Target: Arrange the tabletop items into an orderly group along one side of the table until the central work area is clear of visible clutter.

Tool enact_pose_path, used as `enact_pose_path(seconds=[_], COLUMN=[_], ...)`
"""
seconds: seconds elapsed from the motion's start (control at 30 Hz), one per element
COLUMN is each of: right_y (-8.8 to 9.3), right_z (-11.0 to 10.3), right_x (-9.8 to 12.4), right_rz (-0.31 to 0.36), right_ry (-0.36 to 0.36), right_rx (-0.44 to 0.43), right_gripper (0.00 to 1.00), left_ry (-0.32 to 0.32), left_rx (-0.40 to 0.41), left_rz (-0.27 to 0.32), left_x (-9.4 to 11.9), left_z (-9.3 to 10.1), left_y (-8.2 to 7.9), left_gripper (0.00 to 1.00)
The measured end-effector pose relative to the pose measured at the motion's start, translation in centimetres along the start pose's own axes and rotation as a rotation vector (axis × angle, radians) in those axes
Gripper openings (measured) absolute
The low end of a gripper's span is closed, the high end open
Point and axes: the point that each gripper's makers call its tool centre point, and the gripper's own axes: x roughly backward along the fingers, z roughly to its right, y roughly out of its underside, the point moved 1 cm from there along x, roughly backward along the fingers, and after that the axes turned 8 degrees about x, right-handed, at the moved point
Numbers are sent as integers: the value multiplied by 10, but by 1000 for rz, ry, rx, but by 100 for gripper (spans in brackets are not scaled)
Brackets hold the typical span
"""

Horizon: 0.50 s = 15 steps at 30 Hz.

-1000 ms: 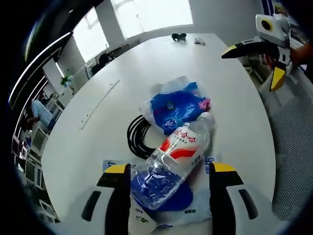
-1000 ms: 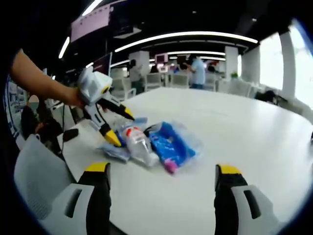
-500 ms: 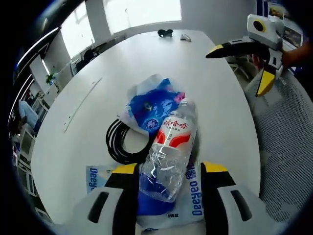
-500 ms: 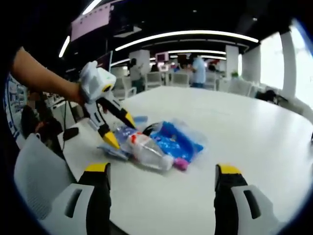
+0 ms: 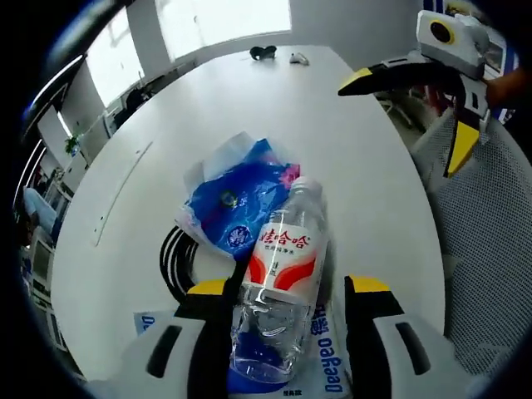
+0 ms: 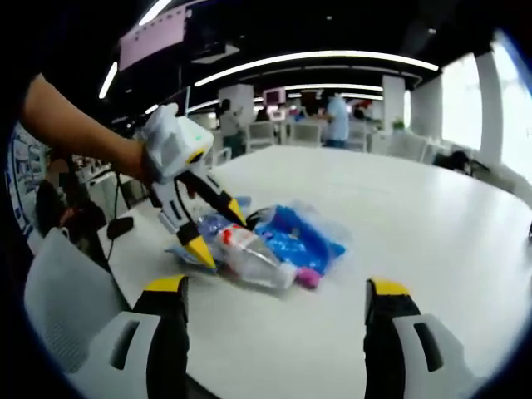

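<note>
Water bottle [image 5: 280,287] lies on its side on the white tabletop [image 5: 349,150] between the left gripper's [image 5: 287,293] spread fingers — not visibly pinched — over a printed packet [image 5: 326,357], beside a blue bag [image 5: 237,195] and black cable [image 5: 174,258]. Right gripper [image 6: 274,291] hovers apart, fingers released, holding nothing.

Left gripper [image 5: 287,291] points down at the table, its yellow-tipped jaws spread wide; a bare forearm [image 6: 66,125] reaches in from ten o'clock. Right gripper [image 6: 274,287] hovers with jaws wide apart.
</note>
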Motion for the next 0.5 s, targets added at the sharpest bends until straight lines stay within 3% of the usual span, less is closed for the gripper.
enact_pose_path(seconds=[0.33, 0.5], right_y=[3, 4], right_z=[0, 2], right_x=[-1, 0], right_rz=[-11, -12], right_ry=[-4, -1], right_rx=[-7, -13], right_gripper=[85, 85], left_ry=[31, 61], left_rx=[-51, -70], left_rz=[-26, -50], left_x=[-12, -17], left_z=[7, 11], left_y=[-9, -12], left_gripper=[52, 43])
